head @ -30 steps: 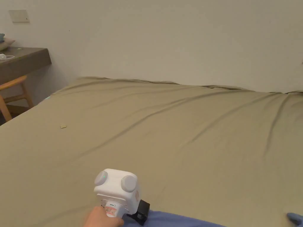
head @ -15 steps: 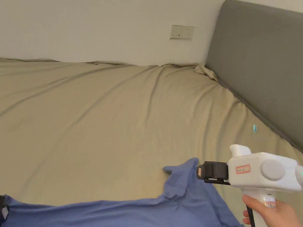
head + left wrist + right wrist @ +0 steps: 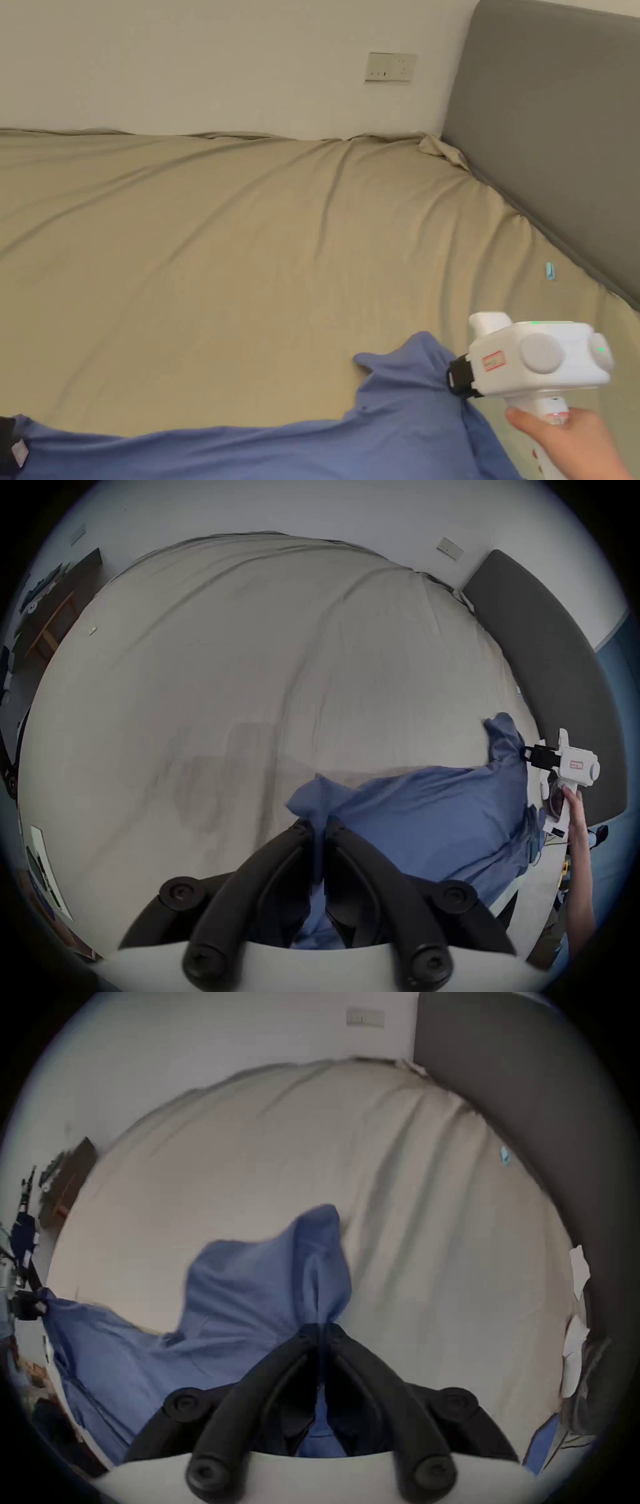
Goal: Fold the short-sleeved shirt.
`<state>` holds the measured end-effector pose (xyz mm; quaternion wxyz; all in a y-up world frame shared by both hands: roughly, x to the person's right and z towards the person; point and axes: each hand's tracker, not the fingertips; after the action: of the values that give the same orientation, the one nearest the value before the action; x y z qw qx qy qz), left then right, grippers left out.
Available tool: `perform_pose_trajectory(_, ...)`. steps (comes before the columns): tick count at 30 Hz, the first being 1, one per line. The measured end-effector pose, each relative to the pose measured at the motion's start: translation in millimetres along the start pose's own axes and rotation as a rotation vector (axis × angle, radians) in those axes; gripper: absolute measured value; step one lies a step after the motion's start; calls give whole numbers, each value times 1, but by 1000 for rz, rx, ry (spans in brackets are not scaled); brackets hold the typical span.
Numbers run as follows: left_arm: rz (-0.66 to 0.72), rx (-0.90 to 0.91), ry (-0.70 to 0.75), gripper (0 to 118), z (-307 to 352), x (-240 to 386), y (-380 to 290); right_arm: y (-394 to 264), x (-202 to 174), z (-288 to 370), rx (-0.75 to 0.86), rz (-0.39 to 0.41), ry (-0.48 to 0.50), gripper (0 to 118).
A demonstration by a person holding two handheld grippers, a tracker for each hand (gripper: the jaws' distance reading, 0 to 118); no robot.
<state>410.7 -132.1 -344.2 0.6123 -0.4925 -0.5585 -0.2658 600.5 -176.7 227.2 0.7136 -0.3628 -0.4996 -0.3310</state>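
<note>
Soft matt blue cloth shirt (image 3: pixel 387 425); creased matt khaki cloth bed sheet (image 3: pixel 250 250); smooth white plastic right hand-held gripper (image 3: pixel 459 378).

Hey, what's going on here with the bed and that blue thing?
A person is working on a blue shirt with a handheld gripper in each hand. The left gripper is shut on one bunched edge of the shirt, and the right gripper is shut on another part, near a sleeve that sticks up. The cloth hangs stretched between them over the near side of the bed, which has a tan sheet. The shirt isn't folded yet.
</note>
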Motion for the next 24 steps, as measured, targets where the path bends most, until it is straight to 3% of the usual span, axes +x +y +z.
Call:
perform_pose_trajectory(2, -1, 31, -13, 4, 15, -4, -8, -7, 2, 33, 85, -16, 32, 4)
perform_pose_trajectory(6, 10, 103, -17, 4, 60, 2, -49, -49, -13, 106, 217, 80, -4, 4)
perform_pose_trajectory(10, 24, 128, -15, 4, 80, -21, -106, -119, -13, 163, 284, 47, 46, 4)
perform_pose_trajectory(15, 86, -2, 61, 4, 62, -40, -177, -206, -10, 175, 120, 43, 18, 4)
perform_pose_trajectory(18, 93, -110, 54, 4, 36, -43, -206, -238, 8, 147, -15, -19, 19, 4)
perform_pose_trajectory(24, 69, -193, 113, 4, -1, -38, -215, -251, 14, 104, -99, -33, 9, 4)
